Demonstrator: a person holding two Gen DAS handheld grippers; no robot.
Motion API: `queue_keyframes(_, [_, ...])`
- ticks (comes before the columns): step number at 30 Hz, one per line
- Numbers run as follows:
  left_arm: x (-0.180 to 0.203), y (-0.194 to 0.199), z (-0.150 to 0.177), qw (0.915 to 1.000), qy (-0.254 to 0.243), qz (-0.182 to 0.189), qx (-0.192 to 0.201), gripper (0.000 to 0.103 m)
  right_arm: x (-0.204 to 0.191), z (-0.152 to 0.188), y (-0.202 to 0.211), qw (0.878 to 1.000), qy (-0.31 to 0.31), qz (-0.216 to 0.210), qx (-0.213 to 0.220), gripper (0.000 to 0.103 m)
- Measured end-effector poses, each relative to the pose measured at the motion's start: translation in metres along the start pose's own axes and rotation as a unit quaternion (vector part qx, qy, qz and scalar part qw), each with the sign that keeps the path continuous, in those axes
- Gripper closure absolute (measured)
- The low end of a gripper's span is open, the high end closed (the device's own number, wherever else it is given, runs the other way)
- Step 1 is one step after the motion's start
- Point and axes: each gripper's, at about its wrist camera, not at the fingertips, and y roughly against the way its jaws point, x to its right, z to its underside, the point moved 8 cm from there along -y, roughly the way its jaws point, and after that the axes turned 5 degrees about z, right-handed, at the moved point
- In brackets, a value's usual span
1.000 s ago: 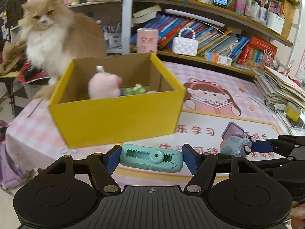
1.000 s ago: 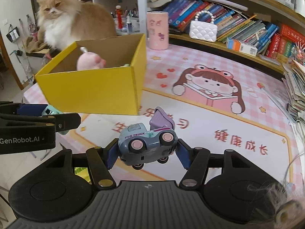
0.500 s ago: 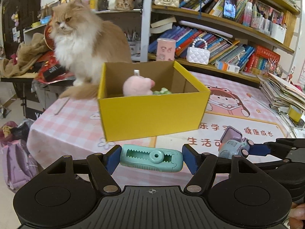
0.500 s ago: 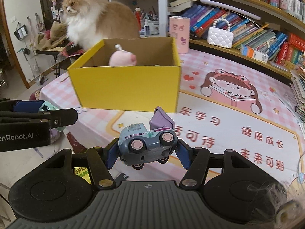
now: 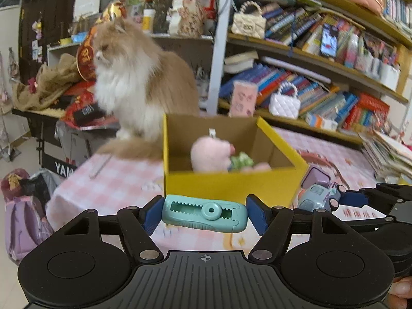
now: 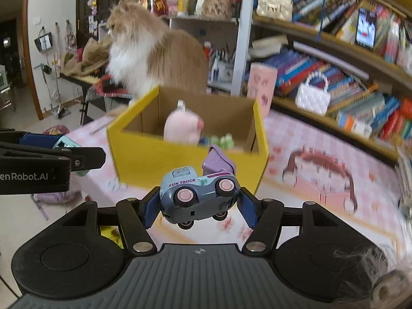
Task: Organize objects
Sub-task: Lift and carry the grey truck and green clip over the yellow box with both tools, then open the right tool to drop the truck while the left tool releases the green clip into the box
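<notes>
Before the yellow box (image 5: 231,185), both tongs grip toys: teal clip (image 5: 204,213), toy truck (image 6: 198,193).

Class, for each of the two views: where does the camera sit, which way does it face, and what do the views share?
Left wrist: sits behind the left gripper, which holds a teal tool; faces the yellow box.
Right wrist: sits behind the right gripper, which holds a toy truck; faces the same box.
Shared: box, cat, bookshelf, each other's gripper.
</notes>
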Motion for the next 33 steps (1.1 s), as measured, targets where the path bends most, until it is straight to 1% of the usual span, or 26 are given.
queue_keyframes(2, [-0.002, -0.006, -0.014, 0.9999, -0.002, -0.007, 0.012, 0.034, 0.005, -0.016, -0.010, 1.000, 0.003, 0.002, 0.014, 0.042])
queue_keyframes(7, [-0.005, -0.031, -0.040, 0.9995, -0.004, -0.020, 0.022, 0.034, 0.011, -0.050, -0.042, 0.999, 0.024, -0.001, 0.032, 0.042])
queue_keyframes(13, [-0.007, -0.074, -0.057, 0.9994, 0.004, -0.032, 0.012, 0.034, 0.019, -0.068, -0.087, 0.998, 0.049, -0.011, 0.026, 0.042])
queue_keyframes(17, [-0.008, -0.100, -0.056, 0.9992, 0.011, -0.039, -0.008, 0.034, 0.026, -0.071, -0.120, 0.998, 0.068, -0.013, 0.007, 0.042])
queue_keyframes(23, [-0.011, -0.127, -0.051, 0.9981, 0.028, -0.047, -0.029, 0.034, 0.031, -0.064, -0.160, 0.995, 0.098, -0.020, -0.021, 0.042])
queue_keyframes(26, [-0.011, -0.140, -0.048, 0.9974, 0.026, -0.051, -0.043, 0.034, 0.032, -0.060, -0.174, 0.993, 0.109, -0.028, -0.034, 0.042])
queue_keyframes(31, [-0.005, -0.159, -0.037, 0.9959, 0.017, -0.051, -0.073, 0.033, 0.028, -0.058, -0.191, 0.990, 0.114, -0.059, -0.059, 0.042])
queue_keyframes(33, [-0.007, -0.163, -0.033, 0.9951, 0.025, -0.053, -0.080, 0.033, 0.025, -0.058, -0.194, 0.988, 0.125, -0.062, -0.063, 0.042])
